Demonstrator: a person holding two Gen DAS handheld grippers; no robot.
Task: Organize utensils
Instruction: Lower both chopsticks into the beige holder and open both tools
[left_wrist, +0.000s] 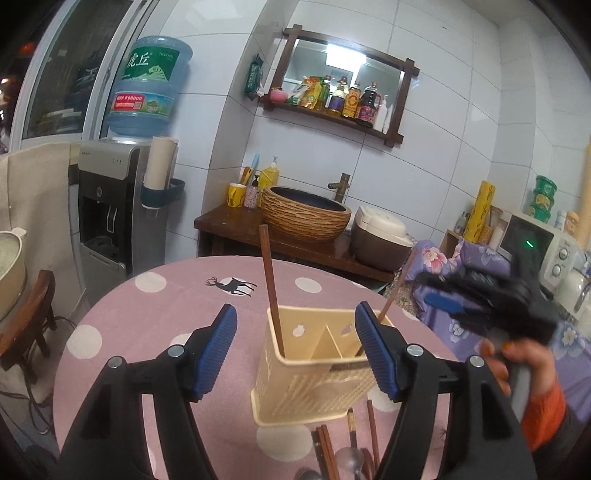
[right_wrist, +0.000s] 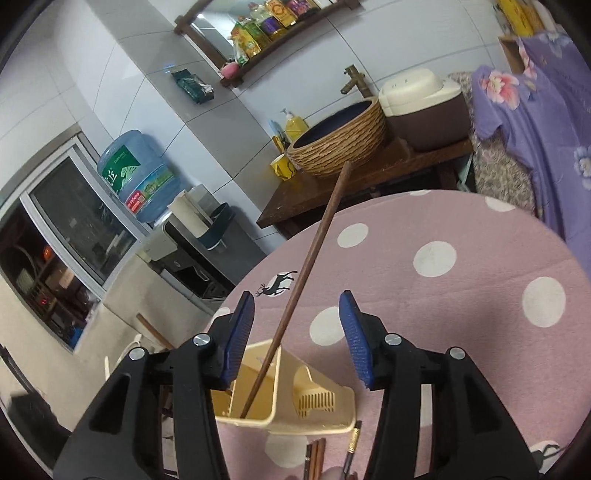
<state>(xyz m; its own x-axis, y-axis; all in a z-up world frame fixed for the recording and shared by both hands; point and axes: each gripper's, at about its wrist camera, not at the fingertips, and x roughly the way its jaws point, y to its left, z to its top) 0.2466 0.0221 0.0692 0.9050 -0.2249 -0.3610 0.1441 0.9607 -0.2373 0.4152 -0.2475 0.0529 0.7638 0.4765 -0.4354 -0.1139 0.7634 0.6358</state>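
Observation:
A cream plastic utensil holder (left_wrist: 314, 373) stands on the pink dotted table (left_wrist: 147, 332). Two brown chopsticks stand in it: one upright at the left (left_wrist: 271, 291), one leaning right (left_wrist: 397, 286). My left gripper (left_wrist: 295, 354) is open, its blue pads on either side of the holder, empty. More chopsticks (left_wrist: 327, 450) and a metal spoon (left_wrist: 349, 458) lie on the table in front of the holder. My right gripper (right_wrist: 297, 339) is open above the holder (right_wrist: 280, 402), with a chopstick (right_wrist: 306, 273) standing between its pads, untouched. It also shows in the left wrist view (left_wrist: 480, 302).
Beyond the table stand a water dispenser (left_wrist: 110, 206), a wooden counter with a woven basin (left_wrist: 306, 214) and a rice cooker (left_wrist: 380, 236). A purple floral cloth (left_wrist: 461, 266) and microwave (left_wrist: 535, 243) are at the right. A wooden chair (left_wrist: 29, 321) is at the left.

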